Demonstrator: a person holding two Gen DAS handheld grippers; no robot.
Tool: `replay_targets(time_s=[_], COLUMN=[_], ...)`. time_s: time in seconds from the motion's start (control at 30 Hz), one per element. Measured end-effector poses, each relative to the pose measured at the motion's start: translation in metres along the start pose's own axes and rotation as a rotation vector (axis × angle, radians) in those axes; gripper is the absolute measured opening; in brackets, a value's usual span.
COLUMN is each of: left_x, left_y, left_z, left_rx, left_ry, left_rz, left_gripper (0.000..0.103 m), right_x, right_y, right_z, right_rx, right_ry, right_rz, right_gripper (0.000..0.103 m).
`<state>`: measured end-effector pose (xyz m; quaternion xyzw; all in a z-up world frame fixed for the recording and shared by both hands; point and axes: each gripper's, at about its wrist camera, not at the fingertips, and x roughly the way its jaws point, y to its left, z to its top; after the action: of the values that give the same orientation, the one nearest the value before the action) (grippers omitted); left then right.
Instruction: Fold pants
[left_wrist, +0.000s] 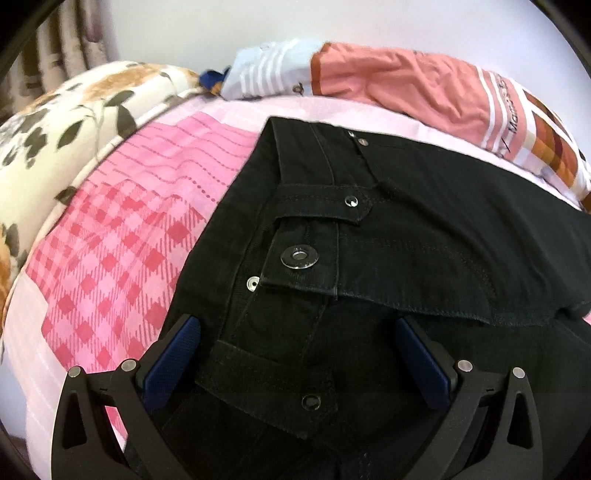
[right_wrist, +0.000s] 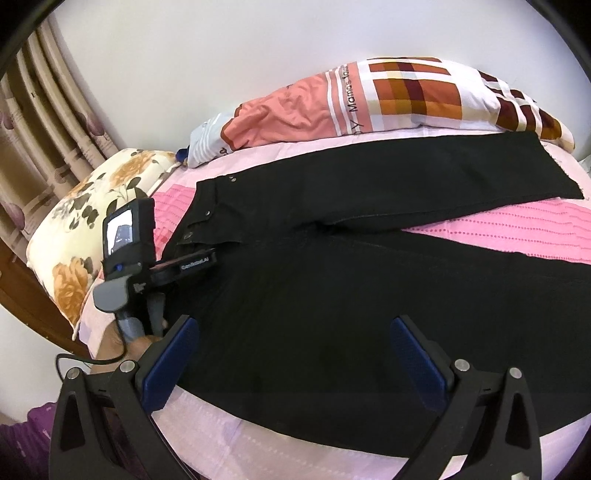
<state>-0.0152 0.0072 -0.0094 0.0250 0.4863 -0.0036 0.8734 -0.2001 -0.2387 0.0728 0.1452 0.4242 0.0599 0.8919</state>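
While the left wrist camera looks along its fingers, the left gripper (left_wrist: 295, 354) stands with its jaws wide apart, blue pads (left_wrist: 173, 360) on either side of the waistband of the black pants (left_wrist: 424, 236). Between and just ahead of the pads lies the open fly, with a large metal button (left_wrist: 298, 256) forward of the claw and a small rivet (left_wrist: 253, 283) to its left. A belt loop with a dark snap (left_wrist: 309, 401) sits between the fingers, close to the camera. Left of the claw the bedcover (left_wrist: 122, 251) shows pink checks and stripes (paler pink at its edges). Farther left a floral pillow (left_wrist: 74, 125) rests at the bed's edge, and far ahead a rumpled quilt (left_wrist: 406, 81) in salmon, white and brown squares lies against a white wall (left_wrist: 166, 26).

Seen from the right wrist camera, the right gripper (right_wrist: 293, 354) is likewise spread open, its pads hovering over the near leg of the pants (right_wrist: 332, 295), which lie flat across the bedcover (right_wrist: 517, 229); whether the pads touch the cloth cannot be told. Ahead and to the right the far leg reaches toward the quilt (right_wrist: 369, 99). Forward and left of this claw the left gripper (right_wrist: 194, 264) rests at the waistband, its handle held by a hand (right_wrist: 142, 345) mostly hidden. Beyond it are the floral pillow (right_wrist: 92, 229), patterned curtains (right_wrist: 40, 122) and the white wall (right_wrist: 221, 55).
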Motion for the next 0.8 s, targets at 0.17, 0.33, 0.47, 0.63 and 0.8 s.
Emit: replay_targets(time_s=[0.17, 0.33, 0.47, 0.63, 0.8], left_x=[-0.026, -0.046, -0.002, 0.034, 0.067], left_y=[0.012, 0.032, 0.070, 0.082, 0.065], left_z=[0.009, 0.055, 0.099, 0.147, 0.166], left_rx=[-0.005, 0.060, -0.043, 0.042, 0.157], left_ry=[-0.049, -0.114, 0.042, 0.015, 0.083], left_rz=[0.007, -0.151, -0.442, -0.443, -0.501], left_gripper=[0.103, 0.103, 0.103, 0.103, 0.101], right_x=[0.003, 0.010, 0.012, 0.020, 0.033], right_y=[-0.007, -0.012, -0.012, -0.017, -0.022], right_z=[0.003, 0.005, 0.008, 0.011, 0.012], right_rx=[0.014, 0.030, 0.024, 0.034, 0.048], right_ry=[-0.001, 0.017, 0.016, 0.028, 0.062], right_rz=[0.001, 0.009, 0.010, 0.002, -0.009], right_gripper=[0.103, 0.103, 0.103, 0.103, 0.103])
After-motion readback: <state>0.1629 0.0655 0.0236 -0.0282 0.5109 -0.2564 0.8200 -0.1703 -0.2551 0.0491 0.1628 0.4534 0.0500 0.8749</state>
